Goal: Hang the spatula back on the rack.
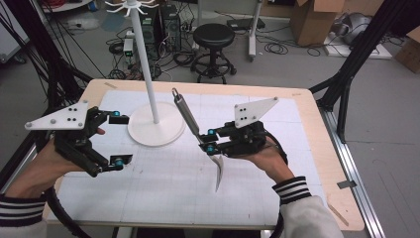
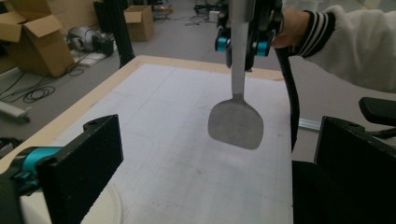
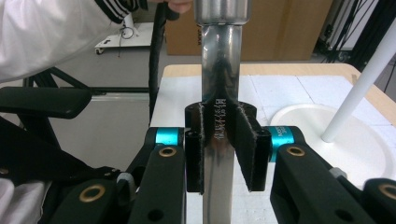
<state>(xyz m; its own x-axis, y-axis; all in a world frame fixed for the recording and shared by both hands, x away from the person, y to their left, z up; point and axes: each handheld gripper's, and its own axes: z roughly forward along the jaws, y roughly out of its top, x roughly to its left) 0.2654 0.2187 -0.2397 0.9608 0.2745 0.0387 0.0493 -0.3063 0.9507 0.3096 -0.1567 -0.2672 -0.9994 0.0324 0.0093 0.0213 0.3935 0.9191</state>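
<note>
High view shows your right claw point(image 1: 208, 141) clamped on the shiny metal spatula point(image 1: 218, 171), lifting it near the white pole stand point(image 1: 156, 130), while your left claw point(image 1: 119, 140) waits apart.

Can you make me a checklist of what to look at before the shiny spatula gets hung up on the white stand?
1. Right gripper shut on the flat metal spatula: ok, its pads clamp the handle in the right gripper view.
2. Spatula lifted off the white gridded table mat: ok, the blade hangs above it.
3. Left gripper open and holding nothing: ok.
4. White hanging stand with round base upright: ok.
5. Hooks at the top of the stand free: ok, nothing hangs from the ones in the high view.
6. Hanging hole at the handle's end: cannot tell, too small.
</note>
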